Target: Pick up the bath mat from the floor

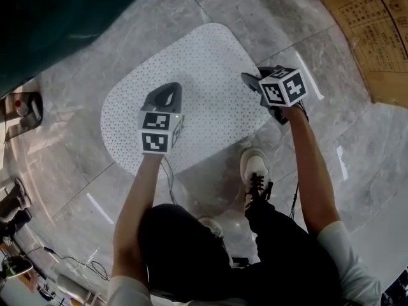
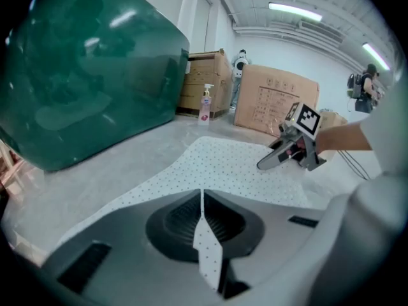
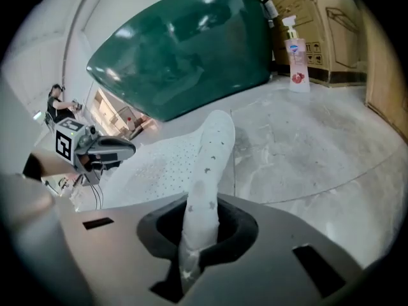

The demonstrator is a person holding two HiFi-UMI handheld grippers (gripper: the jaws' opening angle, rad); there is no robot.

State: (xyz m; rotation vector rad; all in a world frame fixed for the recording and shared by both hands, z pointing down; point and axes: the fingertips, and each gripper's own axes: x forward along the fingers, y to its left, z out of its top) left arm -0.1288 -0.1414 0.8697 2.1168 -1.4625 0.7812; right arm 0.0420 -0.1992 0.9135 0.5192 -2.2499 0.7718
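Down at the floor, your left gripper (image 2: 204, 234) and right gripper (image 3: 199, 234) both pinch the bath mat (image 1: 191, 62) edges, so lift together.

The print on the cardboard box (image 1: 376, 37) is too small to read.

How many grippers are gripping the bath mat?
2: the left gripper pinches a fold of the bath mat, the right gripper clamps its right edge.
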